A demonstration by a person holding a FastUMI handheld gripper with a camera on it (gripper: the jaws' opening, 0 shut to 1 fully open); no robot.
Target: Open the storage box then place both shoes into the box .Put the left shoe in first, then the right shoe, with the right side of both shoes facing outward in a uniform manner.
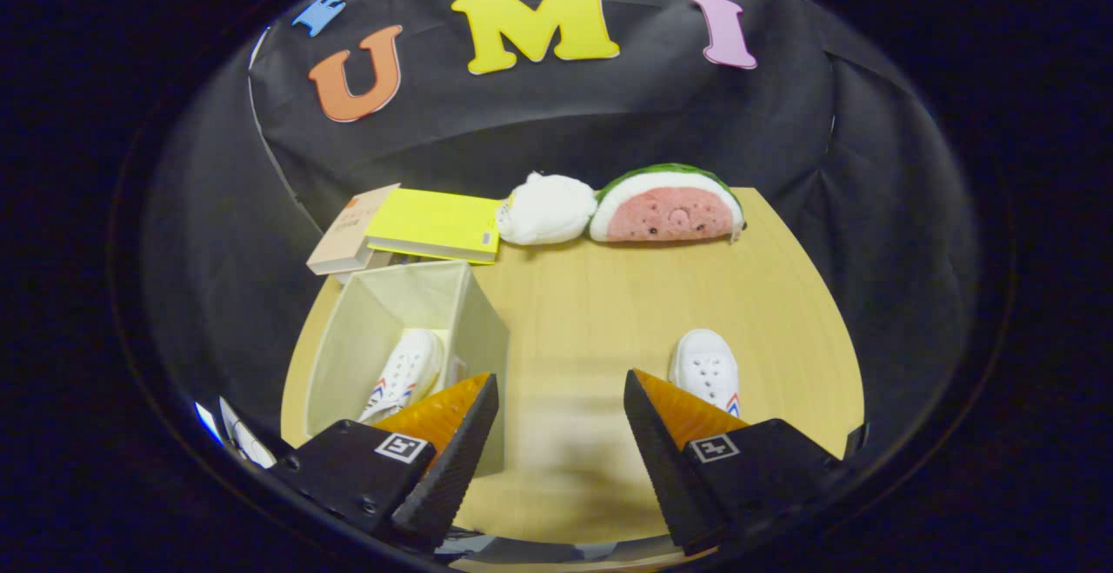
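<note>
Wooden table (609, 312), claw (561, 421) open, empty; shoe (706, 370) toe pointing away

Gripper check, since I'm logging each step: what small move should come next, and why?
Probably swing toward the second shoe on the table. The gripper is open and empty, one shoe already lies in the open storage box, and the other sits just beyond one finger.

The tongs (561, 399) hang spread wide over the table (609, 312), one shoe (404, 373) inside the storage box (469, 312), another shoe (706, 366) right of it.
</note>
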